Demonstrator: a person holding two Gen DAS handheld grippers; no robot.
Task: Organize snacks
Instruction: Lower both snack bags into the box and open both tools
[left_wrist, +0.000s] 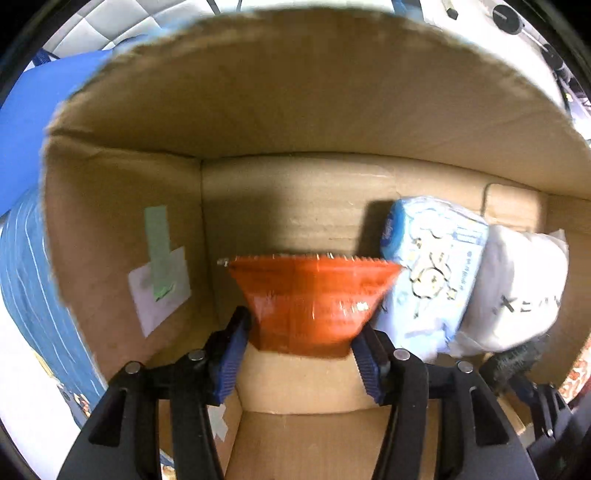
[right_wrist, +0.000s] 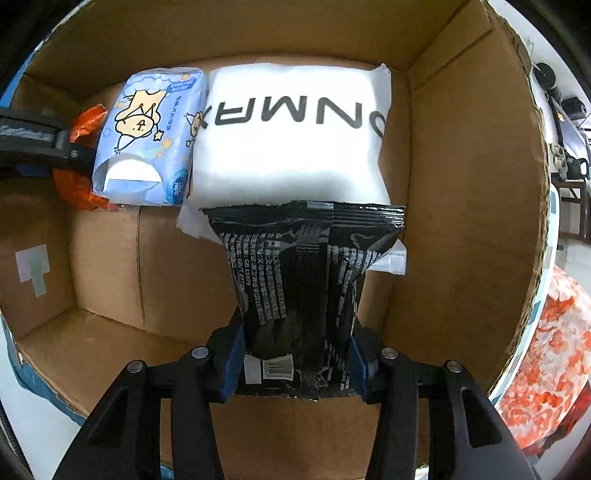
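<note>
Through the left wrist camera, we are reaching the left gripper (left_wrist: 301, 350) down into the cardboard box (left_wrist: 110, 206), its blue pads clenching an orange snack packet (left_wrist: 308, 299) just above the box floor. Beside it on the right, a light blue tissue pack (left_wrist: 432, 266) is leaning against a white bag (left_wrist: 517, 288).

Through the right wrist camera, we are pointing the right gripper (right_wrist: 295, 369) into the same box (right_wrist: 461, 184), grasping a black snack packet (right_wrist: 303, 280) whose top edge is overlapping the white bag (right_wrist: 291, 129). The tissue pack (right_wrist: 147, 136) is lying just left of that bag.
</note>
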